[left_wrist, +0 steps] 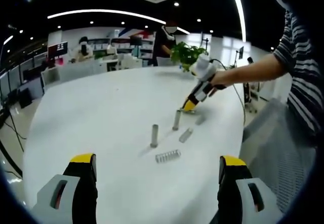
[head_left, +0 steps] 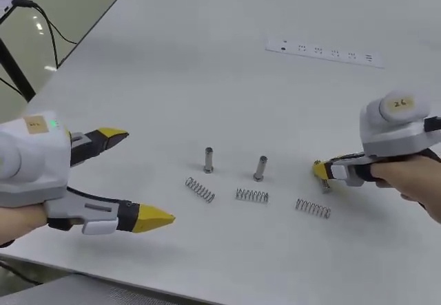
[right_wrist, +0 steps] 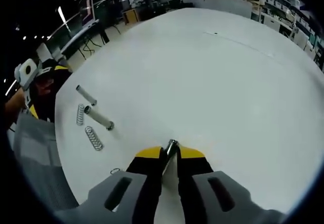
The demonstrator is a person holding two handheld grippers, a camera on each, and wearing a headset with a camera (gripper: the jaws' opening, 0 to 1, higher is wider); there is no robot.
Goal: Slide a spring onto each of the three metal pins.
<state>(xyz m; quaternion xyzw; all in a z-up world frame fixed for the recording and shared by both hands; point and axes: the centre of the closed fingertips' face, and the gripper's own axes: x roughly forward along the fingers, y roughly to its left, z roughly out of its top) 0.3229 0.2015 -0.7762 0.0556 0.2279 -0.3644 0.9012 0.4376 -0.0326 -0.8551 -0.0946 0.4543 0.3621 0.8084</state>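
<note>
One pin [right_wrist: 172, 145] seems clamped in right gripper [right_wrist: 170, 153], per its view.

White-and-grey left gripper [head_left: 141, 175], black jaws tipped yellow, bore a yellow sticker and green light, matching right gripper [head_left: 321, 170] had a yellow label, striped short sleeve [left_wrist: 297, 54] worn.

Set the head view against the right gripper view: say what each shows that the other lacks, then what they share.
Head view adds: the person's hand around the right gripper, and the whole rightmost steel coil spring. Right gripper view adds: a close look at the third silver metal pin clamped in its shut yellow-tipped jaws, plus office desks beyond. Shared: two upright silver pins, two more coil springs, the open left gripper, the white table.
</note>
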